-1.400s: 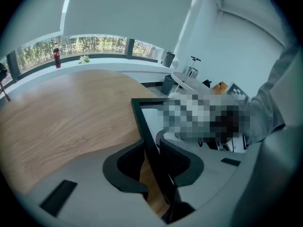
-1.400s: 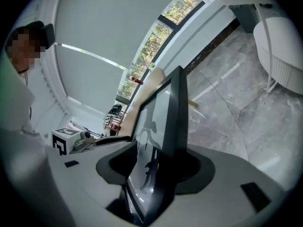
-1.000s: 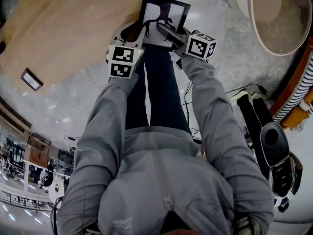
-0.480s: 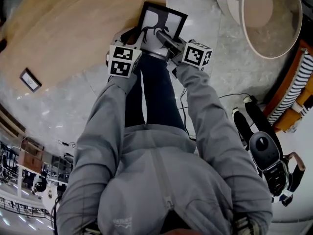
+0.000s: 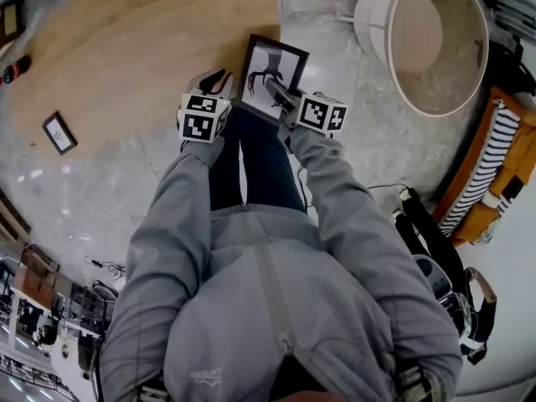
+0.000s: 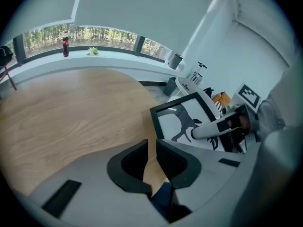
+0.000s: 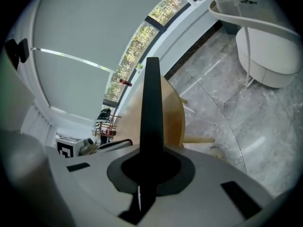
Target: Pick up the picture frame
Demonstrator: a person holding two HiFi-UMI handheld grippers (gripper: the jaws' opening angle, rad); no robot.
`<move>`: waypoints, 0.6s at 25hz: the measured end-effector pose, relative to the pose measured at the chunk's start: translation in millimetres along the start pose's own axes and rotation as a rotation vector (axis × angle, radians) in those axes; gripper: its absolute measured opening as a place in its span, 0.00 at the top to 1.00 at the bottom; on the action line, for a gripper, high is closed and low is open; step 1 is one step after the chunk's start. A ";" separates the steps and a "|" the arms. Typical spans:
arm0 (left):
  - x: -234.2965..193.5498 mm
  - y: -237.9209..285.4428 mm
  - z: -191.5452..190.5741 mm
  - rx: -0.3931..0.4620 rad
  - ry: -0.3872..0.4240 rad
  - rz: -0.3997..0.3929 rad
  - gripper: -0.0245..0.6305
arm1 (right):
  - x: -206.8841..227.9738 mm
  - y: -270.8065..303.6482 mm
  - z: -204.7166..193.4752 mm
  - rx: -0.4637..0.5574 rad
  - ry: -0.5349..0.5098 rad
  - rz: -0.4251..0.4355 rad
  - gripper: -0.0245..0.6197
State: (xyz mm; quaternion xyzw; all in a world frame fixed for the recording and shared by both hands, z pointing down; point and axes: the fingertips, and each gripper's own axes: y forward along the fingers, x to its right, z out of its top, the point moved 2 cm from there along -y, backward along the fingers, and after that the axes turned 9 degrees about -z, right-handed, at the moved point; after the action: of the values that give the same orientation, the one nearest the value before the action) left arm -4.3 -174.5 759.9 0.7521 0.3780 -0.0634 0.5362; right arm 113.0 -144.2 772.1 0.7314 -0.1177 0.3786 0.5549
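The wooden floor (image 5: 126, 57) is spreading below the picture frame (image 5: 270, 75), which the right gripper (image 5: 283, 99) is pinching by its near edge, long axis pointing away from those fingers. The left gripper (image 6: 150, 161), just left of the frame, is closing its jaws on nothing; the frame's back is hidden.

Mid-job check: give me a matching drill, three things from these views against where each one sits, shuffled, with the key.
Things:
1. picture frame
2. small frame
3. red bottle

Places:
A. standing on the window ledge
B. edge clamped in the right gripper
C. flat on the floor, far left in the head view

Pairs: 1-B, 2-C, 3-A.
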 end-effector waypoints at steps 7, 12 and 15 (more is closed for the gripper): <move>-7.7 -136.6 4.9 0.047 0.017 0.018 0.93 | -109.7 -22.3 -32.1 0.006 -0.090 -0.073 0.90; 16.5 -167.1 19.6 0.061 0.009 0.020 0.93 | -137.6 -54.1 -17.0 0.046 -0.161 -0.119 0.90; 35.8 -197.2 35.3 0.082 0.035 0.045 0.93 | -164.0 -83.9 -6.9 0.086 -0.217 -0.137 0.90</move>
State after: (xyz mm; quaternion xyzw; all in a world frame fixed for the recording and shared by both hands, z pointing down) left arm -93.6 -159.3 577.7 0.7826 0.3676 -0.0537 0.4995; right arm 47.3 -148.7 599.9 0.7976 -0.1105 0.2630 0.5314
